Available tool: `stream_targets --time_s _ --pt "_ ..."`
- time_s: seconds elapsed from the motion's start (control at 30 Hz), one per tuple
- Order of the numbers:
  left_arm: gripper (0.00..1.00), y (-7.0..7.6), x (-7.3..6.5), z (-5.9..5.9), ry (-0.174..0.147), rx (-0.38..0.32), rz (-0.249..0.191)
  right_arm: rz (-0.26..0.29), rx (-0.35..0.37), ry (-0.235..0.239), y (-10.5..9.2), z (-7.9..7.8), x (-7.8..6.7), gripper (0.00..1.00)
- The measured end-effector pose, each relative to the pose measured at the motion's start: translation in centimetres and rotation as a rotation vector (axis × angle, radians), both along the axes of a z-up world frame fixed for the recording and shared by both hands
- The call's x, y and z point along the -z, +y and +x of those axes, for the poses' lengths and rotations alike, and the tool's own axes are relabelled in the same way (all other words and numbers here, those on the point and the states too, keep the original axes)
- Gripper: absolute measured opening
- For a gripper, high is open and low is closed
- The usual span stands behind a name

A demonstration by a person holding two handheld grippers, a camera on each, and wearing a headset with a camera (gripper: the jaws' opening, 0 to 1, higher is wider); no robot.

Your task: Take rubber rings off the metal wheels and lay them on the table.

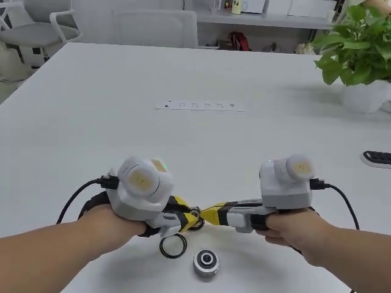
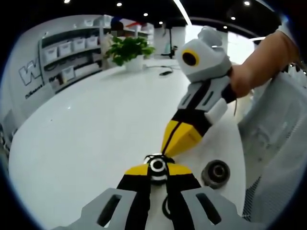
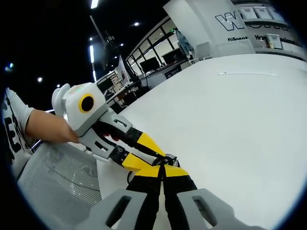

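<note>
White counter (image 1: pixel 244 79), work near its front edge. Left gripper (image 2: pixel 157 172) pinches a metal wheel (image 2: pixel 157 164) to steady it. Right gripper (image 3: pixel 163 168), jaws pressed together, meets the rim (presumably to peel off its rubber). One freed ring (image 1: pixel 173 246) and a bare wheel (image 1: pixel 206 261) lie beside them.

Left tongs (image 2: pixel 158 168) and right tongs (image 3: pixel 163 168) yellow-and-black; rubber ring (image 1: pixel 173 246) black, metal wheel (image 1: pixel 206 262) silver.

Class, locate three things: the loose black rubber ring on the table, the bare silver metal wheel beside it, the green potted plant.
Loose black rubber ring (image 1: pixel 173 256): head view, near edge.
Bare silver metal wheel (image 1: pixel 206 261): head view, dark hub.
Green potted plant (image 1: pixel 357 46): head view, leaves.
</note>
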State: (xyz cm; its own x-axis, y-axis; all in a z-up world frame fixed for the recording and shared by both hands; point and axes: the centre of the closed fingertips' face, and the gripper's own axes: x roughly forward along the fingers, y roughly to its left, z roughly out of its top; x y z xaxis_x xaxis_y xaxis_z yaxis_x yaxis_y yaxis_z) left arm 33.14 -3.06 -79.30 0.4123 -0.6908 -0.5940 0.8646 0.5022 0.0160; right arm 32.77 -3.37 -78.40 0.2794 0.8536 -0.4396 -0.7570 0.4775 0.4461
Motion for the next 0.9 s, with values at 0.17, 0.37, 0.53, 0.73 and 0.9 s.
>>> stream_targets --time_s 0.17,0.37,0.53,0.73,0.9 --pt "0.11 0.0 0.0 -0.1 -0.001 -0.002 0.0 -0.005 -0.004 -0.003 0.1 -0.1 -0.1 0.0" --pt "0.11 0.0 0.0 -0.1 -0.002 -0.003 0.0 0.018 -0.011 0.0 0.5 -0.4 -0.7 0.0" --pt "0.11 0.0 0.0 0.0 -0.003 -0.005 -0.001 0.026 -0.028 0.007 1.0 -0.7 -1.1 0.0" --pt "0.11 -0.1 0.0 0.0 -0.005 -0.006 -0.001 0.028 0.008 0.018 0.4 -0.2 -1.1 0.0" --pt "0.12 0.0 0.0 0.0 -0.001 -0.015 -0.007 0.014 0.041 0.029 -0.2 0.2 -0.8 0.0"
